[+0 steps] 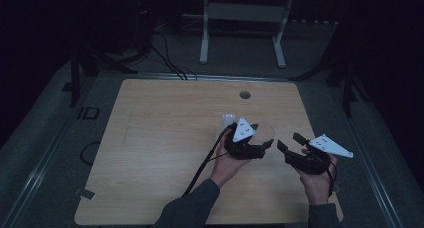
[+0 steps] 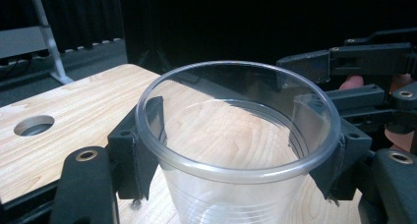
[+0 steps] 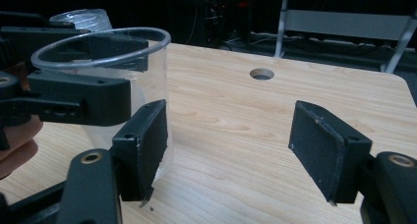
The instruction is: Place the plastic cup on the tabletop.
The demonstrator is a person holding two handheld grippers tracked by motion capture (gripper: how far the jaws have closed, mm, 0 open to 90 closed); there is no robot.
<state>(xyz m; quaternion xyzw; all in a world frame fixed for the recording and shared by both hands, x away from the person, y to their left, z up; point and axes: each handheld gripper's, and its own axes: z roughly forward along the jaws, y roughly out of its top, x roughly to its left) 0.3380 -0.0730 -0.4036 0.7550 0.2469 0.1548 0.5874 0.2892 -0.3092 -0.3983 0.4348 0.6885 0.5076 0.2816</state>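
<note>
With my left claw clenched on the clear cup, its pads pressed to both sides just under the rim, I judge the step in hand is holding that cup steady above the bench. My right claw stands spread wide and grips nothing, its near pad just beside the cup's wall. Next, I reckon, it must close in on the cup without crushing it. Beyond the cup stands a second cup; farther still, a round hole.
</note>
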